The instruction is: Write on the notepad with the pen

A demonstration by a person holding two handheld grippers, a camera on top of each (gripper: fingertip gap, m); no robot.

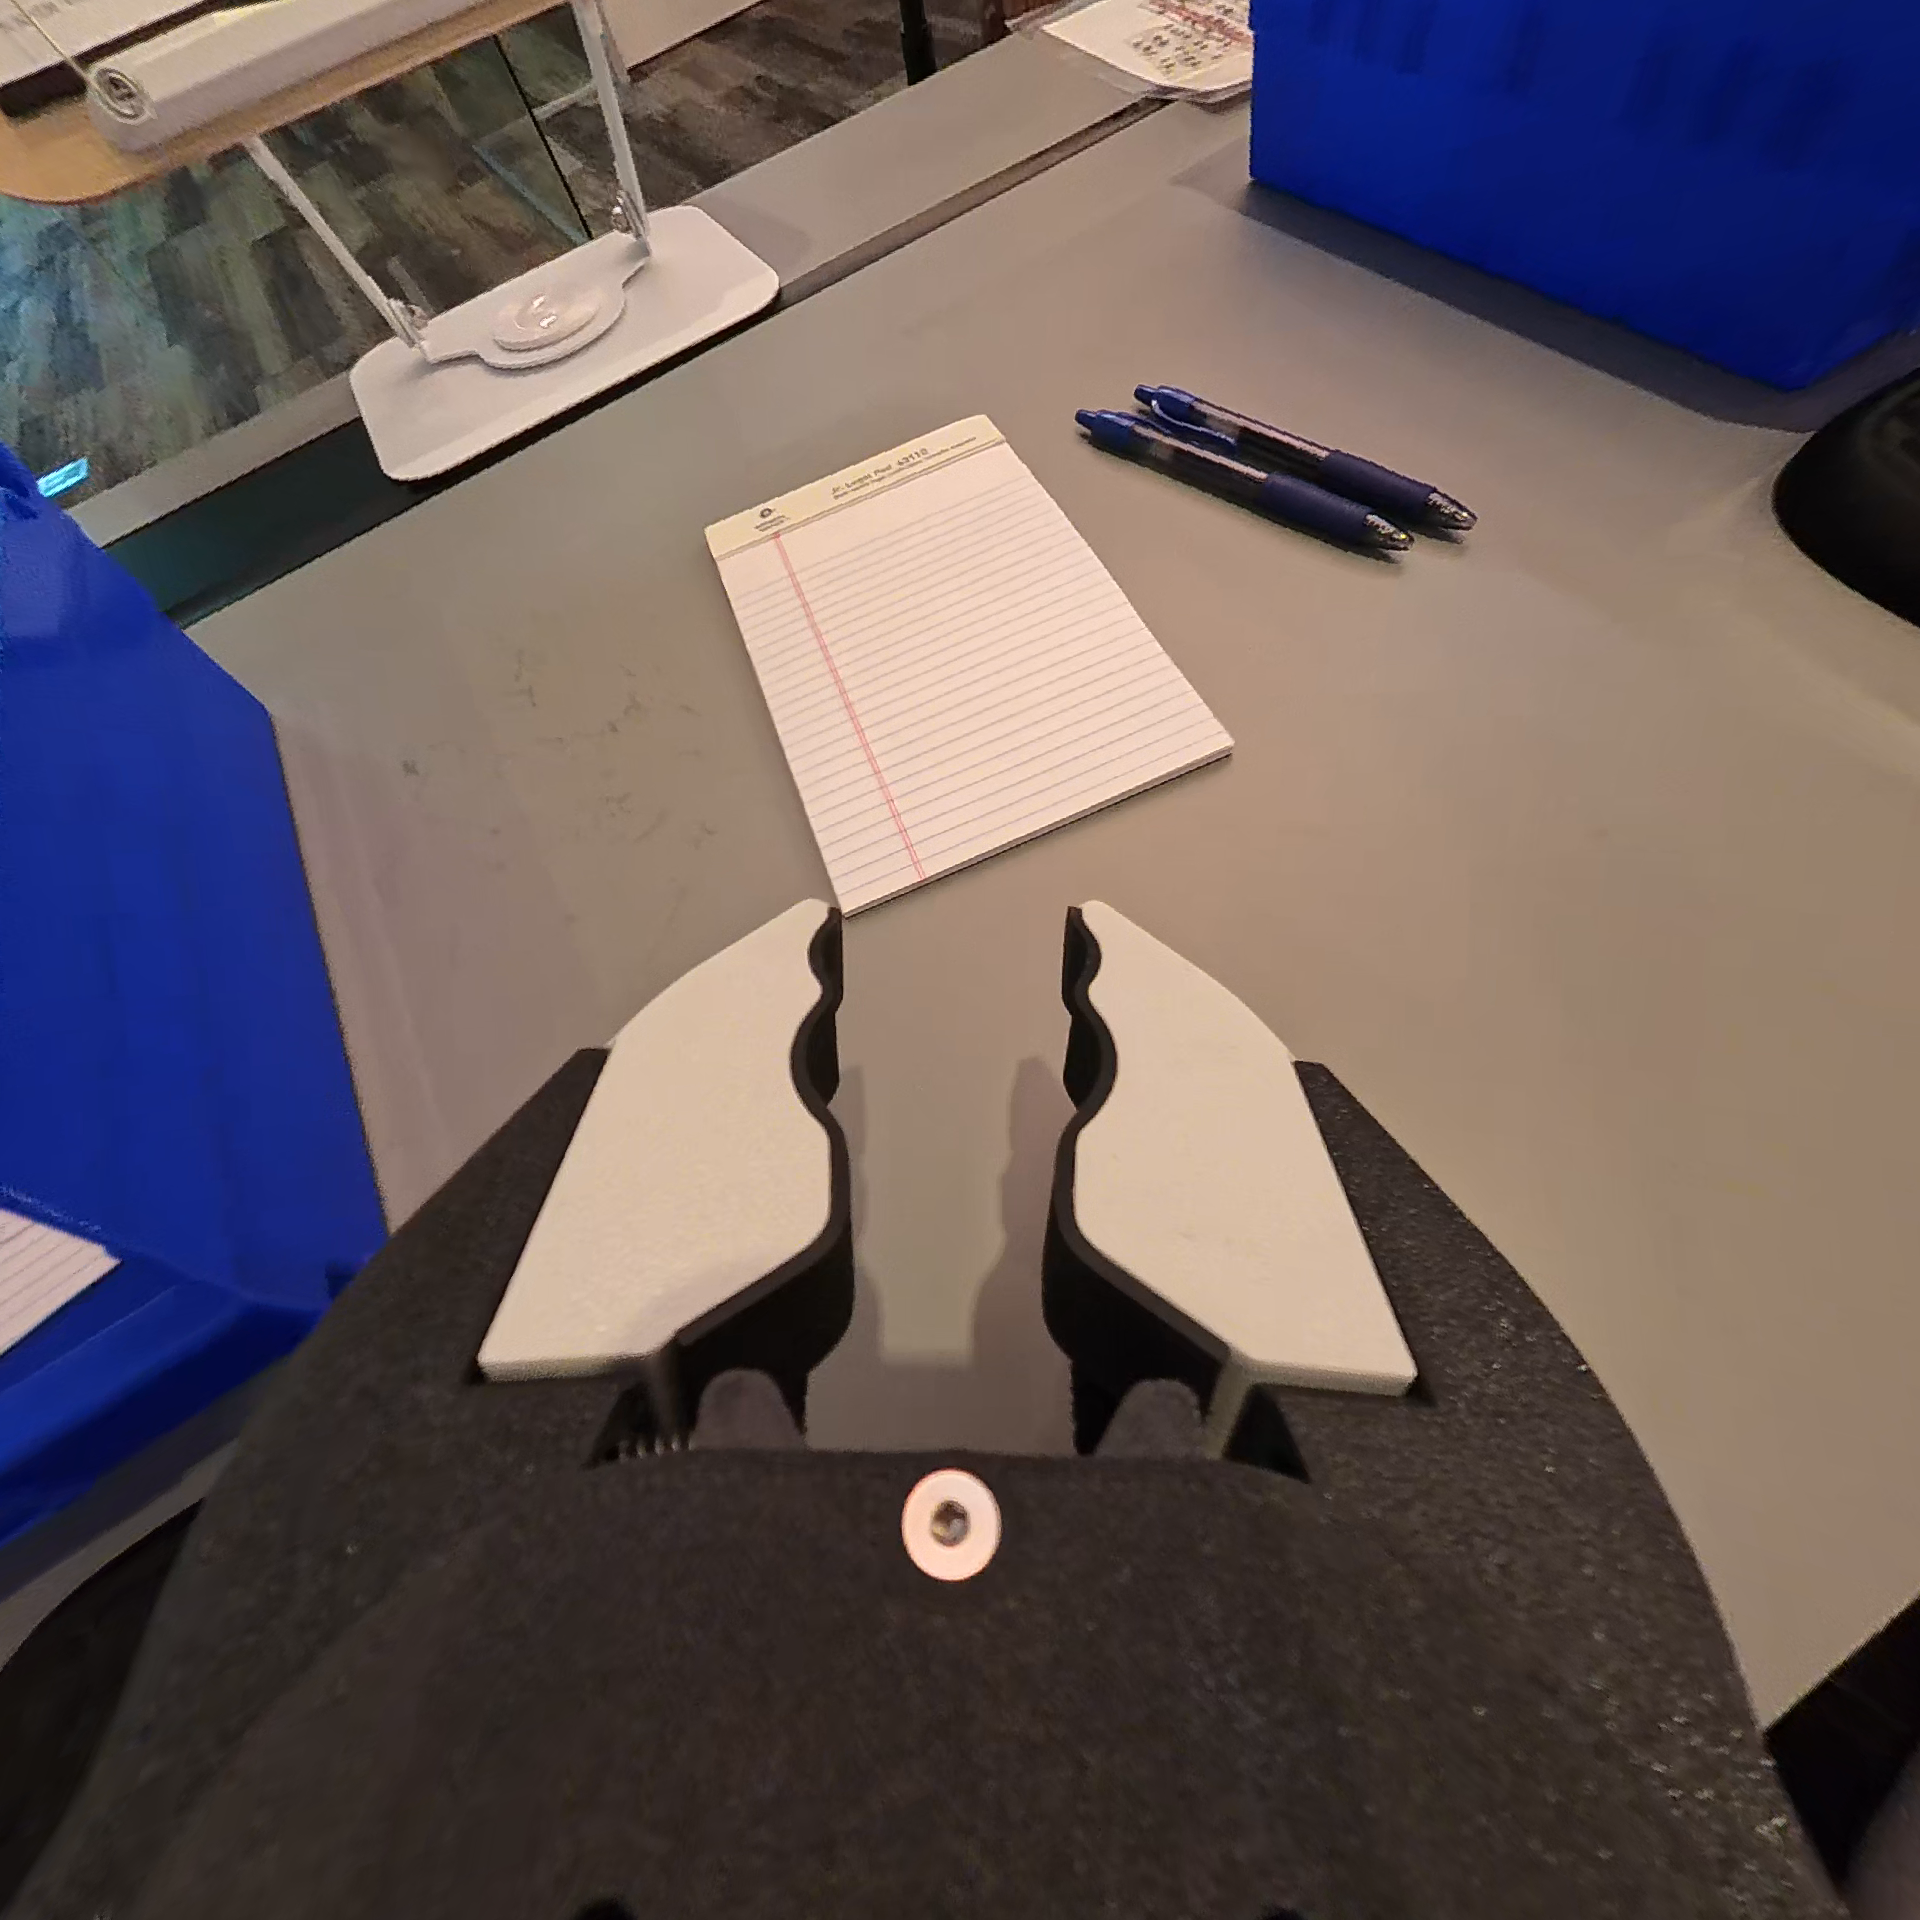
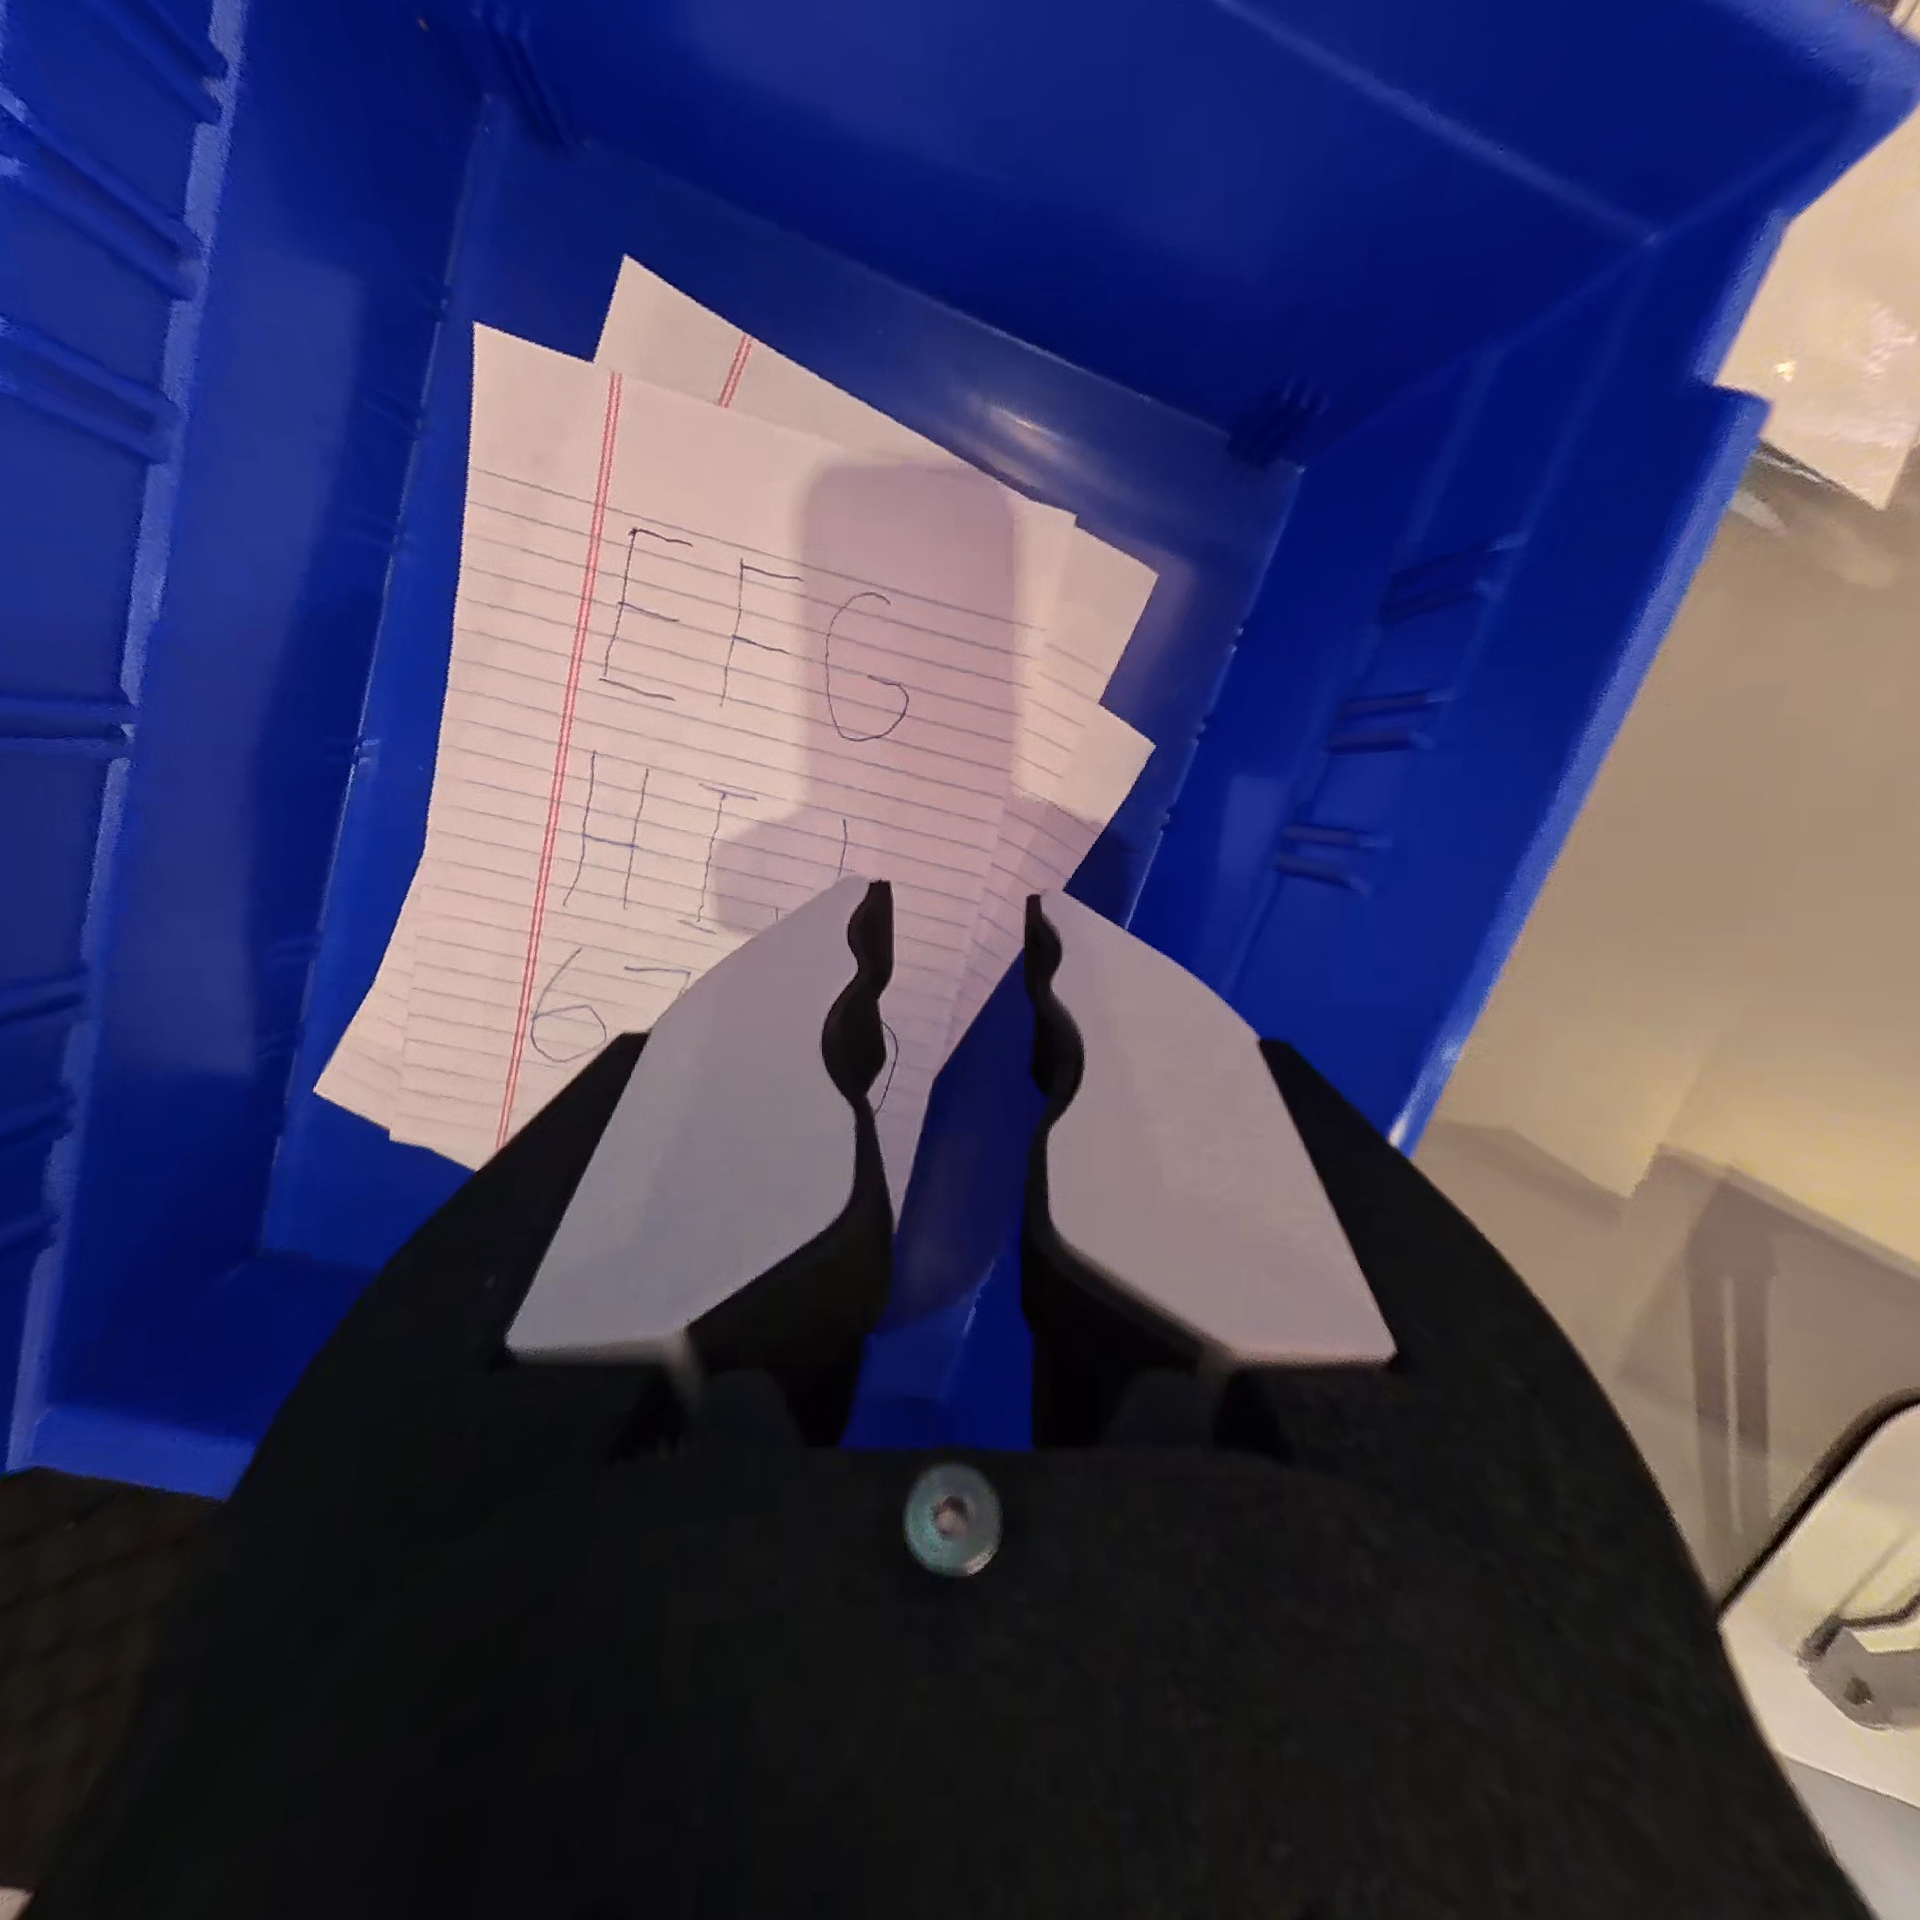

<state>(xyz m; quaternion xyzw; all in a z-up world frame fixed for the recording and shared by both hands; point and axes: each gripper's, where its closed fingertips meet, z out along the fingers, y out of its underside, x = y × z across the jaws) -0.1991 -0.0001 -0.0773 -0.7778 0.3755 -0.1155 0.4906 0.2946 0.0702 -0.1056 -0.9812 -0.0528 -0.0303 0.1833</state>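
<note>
In the left wrist view, a flat grey table [image 1: 1455,935] is seen, with some faint scuff marks on it. A white lined notepad [image 1: 961,665] lies flat in the middle of the table, and its top page is blank. Small print is seen on the strip at the top of the notepad. Two blue pens [image 1: 1273,468] lie side by side, touching, just to the right of the notepad's top end. A blue bin [image 1: 1579,156] stands beyond the pens, and another blue bin [image 1: 135,883] stands to the left of the notepad. A white stand [image 1: 571,343] is placed at the table edge, beyond the notepad and to its left. Past that edge, a patterned carpet floor is seen. The left gripper [image 1: 951,920] is held just short of the notepad's near edge, with its fingers spread apart and nothing between them.

In the right wrist view, the notepad and pens are not seen at all. Only this view shows the inside of a blue bin [image 2: 1143,208]. Loose lined sheets [image 2: 727,675] lie in it, and blue handwriting is seen on the top one. The right gripper [image 2: 956,899] is held over the sheets, with its fingers apart and nothing pinched. A pale floor is seen to the right of the bin.
</note>
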